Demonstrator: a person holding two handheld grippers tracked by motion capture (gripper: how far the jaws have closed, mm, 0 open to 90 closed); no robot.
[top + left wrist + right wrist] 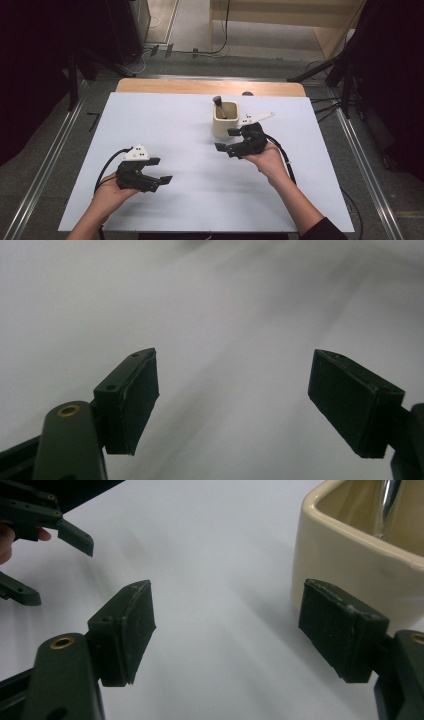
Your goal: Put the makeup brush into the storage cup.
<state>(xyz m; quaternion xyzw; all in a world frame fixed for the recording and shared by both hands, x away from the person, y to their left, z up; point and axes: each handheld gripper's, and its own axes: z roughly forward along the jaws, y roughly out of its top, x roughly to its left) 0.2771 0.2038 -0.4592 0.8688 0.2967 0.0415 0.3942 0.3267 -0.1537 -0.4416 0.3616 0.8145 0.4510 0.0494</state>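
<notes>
Your right gripper (227, 139) hangs released just beside the cream cup (226, 119) at the table's (150, 120) far middle; your left gripper (161, 170) gapes empty; judge the cup rigid, glazed, slippery, breakable; pinch 1 wall at the rim, clear of the utensil (219, 104) inside.
</notes>
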